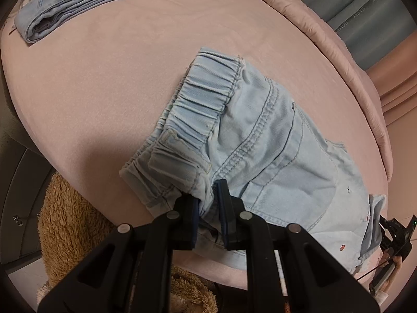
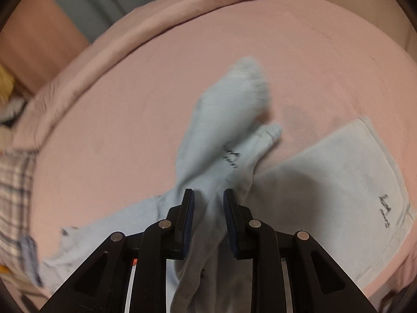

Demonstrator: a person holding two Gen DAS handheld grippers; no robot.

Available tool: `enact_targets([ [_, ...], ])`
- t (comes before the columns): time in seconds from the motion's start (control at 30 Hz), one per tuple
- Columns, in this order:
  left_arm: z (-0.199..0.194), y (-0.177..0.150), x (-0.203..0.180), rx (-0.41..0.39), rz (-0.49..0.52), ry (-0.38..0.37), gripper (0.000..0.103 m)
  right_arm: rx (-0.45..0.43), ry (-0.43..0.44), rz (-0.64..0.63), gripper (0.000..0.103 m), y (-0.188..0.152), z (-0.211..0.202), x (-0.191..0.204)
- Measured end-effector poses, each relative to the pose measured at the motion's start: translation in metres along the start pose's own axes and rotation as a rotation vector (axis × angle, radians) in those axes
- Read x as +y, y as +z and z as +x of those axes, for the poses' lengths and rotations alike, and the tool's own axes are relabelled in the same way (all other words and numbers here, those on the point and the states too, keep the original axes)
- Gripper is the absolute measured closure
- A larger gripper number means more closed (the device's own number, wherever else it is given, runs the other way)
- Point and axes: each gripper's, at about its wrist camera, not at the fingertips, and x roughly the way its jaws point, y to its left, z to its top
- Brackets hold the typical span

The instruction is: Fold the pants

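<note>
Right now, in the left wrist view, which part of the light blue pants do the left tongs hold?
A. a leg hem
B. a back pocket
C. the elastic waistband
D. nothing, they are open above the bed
C: the left tongs are shut on the gathered waistband end of the pants, which lie on the pink bed.

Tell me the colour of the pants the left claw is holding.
Pale blue denim pants, clearest in the left wrist view.
</note>
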Motion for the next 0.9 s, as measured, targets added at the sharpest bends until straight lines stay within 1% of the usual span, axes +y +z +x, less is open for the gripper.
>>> enact_targets([
  [0.1, 0.0, 0.001, 0.0, 0.003, 0.002, -0.001, 0.087, -0.016, 0.011, 0.036, 0.077, 0.004, -0.011, -0.018],
  [0.13, 0.0, 0.001, 0.0, 0.003, 0.001, -0.001, 0.087, -0.017, 0.011, 0.045, 0.077, -0.001, -0.015, -0.019],
  [0.2, 0.0, 0.001, 0.0, 0.002, 0.002, 0.0, 0.087, -0.014, 0.013, 0.069, 0.077, 0.0, -0.015, -0.027],
  [0.27, 0.0, 0.0, 0.0, 0.002, 0.002, -0.002, 0.087, 0.003, 0.027, 0.088, 0.077, -0.002, -0.011, -0.029],
  [0.37, 0.0, 0.0, 0.0, 0.003, 0.001, -0.004, 0.087, 0.034, 0.074, 0.121, 0.077, -0.009, -0.003, -0.031],
  [0.5, 0.0, 0.0, 0.0, 0.002, -0.001, -0.006, 0.087, 0.049, 0.051, 0.148, 0.077, -0.006, 0.009, -0.031],
  [0.63, 0.0, 0.001, 0.0, 0.003, -0.001, -0.009, 0.087, 0.027, 0.036, 0.16, 0.077, -0.008, 0.008, -0.032],
  [0.67, 0.0, 0.0, 0.0, 0.002, -0.001, -0.009, 0.087, 0.018, 0.028, 0.154, 0.079, -0.009, 0.007, -0.03],
  [0.73, 0.0, 0.001, 0.0, 0.003, 0.0, -0.009, 0.087, 0.0, -0.014, 0.132, 0.098, -0.009, 0.007, -0.029],
  [0.77, 0.0, 0.0, 0.0, 0.003, -0.001, -0.011, 0.087, -0.003, -0.02, 0.131, 0.098, -0.01, 0.006, -0.029],
  [0.83, 0.0, 0.0, 0.0, 0.004, -0.002, -0.015, 0.087, -0.041, -0.004, 0.138, 0.099, -0.012, -0.006, -0.034],
  [0.9, 0.0, 0.001, 0.002, 0.006, -0.002, -0.019, 0.087, -0.113, -0.038, 0.131, 0.099, -0.013, -0.028, -0.038],
])
